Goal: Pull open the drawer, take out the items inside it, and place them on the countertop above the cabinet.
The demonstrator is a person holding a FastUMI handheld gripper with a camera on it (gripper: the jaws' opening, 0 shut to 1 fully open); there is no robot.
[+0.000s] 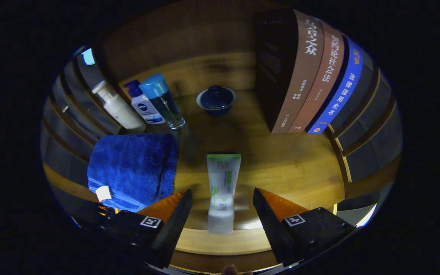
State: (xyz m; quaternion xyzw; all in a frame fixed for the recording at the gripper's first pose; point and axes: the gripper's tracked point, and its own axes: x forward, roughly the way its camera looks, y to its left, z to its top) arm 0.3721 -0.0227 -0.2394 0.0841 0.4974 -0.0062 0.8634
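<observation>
Tube (222,187) lies flat on the wooden countertop (292,164) between the gripper's (222,198) wide-spread fingers, untouched, its cap overhanging the front edge; blue towel (134,170) just left, books (311,76) beyond right.

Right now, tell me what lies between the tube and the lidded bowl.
Nothing: in the gripper view bare wooden countertop runs from the tube, which lies between the open claw fingers, up to the bowl.
</observation>
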